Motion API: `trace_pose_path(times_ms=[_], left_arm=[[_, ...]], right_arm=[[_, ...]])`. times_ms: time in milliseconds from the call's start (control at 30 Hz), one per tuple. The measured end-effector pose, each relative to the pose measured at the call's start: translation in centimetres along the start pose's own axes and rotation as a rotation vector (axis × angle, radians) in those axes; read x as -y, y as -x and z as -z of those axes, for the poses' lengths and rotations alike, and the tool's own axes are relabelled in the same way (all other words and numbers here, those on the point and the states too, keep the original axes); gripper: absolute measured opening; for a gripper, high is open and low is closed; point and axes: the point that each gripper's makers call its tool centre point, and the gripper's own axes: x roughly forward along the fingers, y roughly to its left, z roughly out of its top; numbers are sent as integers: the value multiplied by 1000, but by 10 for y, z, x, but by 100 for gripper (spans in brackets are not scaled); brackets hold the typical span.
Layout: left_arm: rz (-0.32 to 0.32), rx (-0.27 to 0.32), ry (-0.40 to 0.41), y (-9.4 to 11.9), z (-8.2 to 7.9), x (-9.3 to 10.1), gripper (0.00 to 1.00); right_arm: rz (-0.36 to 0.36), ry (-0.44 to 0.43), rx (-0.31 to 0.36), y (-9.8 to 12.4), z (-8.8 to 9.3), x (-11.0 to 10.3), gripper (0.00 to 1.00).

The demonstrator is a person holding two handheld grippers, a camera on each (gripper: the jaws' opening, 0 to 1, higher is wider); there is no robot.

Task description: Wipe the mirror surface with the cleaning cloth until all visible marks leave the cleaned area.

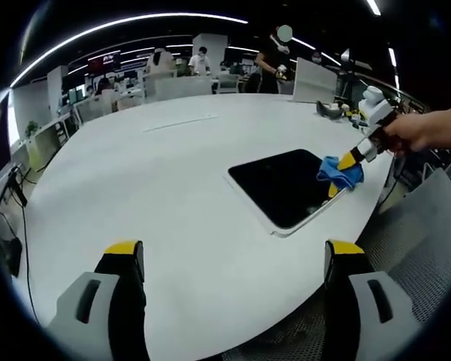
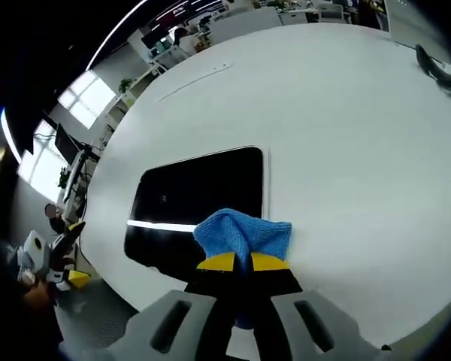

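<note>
Right gripper view: right tongs [image 2: 237, 262] clamped on cloth [image 2: 244, 235] at mirror [image 2: 199, 199] edge; glass stretches ahead. Left tongs [image 1: 233, 259] open, well apart.

place: open-plan office | cues: big white table [image 1: 173, 188], desk rows [image 1: 113, 101], ceiling strip lights [image 1: 135, 21]

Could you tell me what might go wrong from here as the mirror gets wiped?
1. The mirror lies near the table edge; a hard push could slide it off.
2. The right tongs pinch only a bunch of the blue cloth, so their tips might scrape the glass.
3. The left tongs hang open away from the mirror, so nothing steadies it.
</note>
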Motion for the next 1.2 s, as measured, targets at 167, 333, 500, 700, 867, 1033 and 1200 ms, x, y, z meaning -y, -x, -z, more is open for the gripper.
trace_pose_path(times_ms=[167,333,500,700,867,1033,1200], left_arm=[[-3,3,1,0,-1,0,99],[-1,-1,2,0,0,0,99],[-6,5,8,0,-1,-1,99],[-14,10,6,0,-2,-1,99],[-17,13,15,0,-2,-2,99],[-3,1,-1,-1,-1,3,99],[0,-1,-4,-2,-2,4,99]], right_arm=[[2,16,3,1,2,-1,0],[16,23,10,1,3,-1,0],[16,14,10,0,3,-2,0],[13,26,10,0,1,-3,0],[14,15,18,-1,1,-3,0],[-14,-21,8,-2,3,-9,0],[-17,-19,10,-3,5,-14,0]])
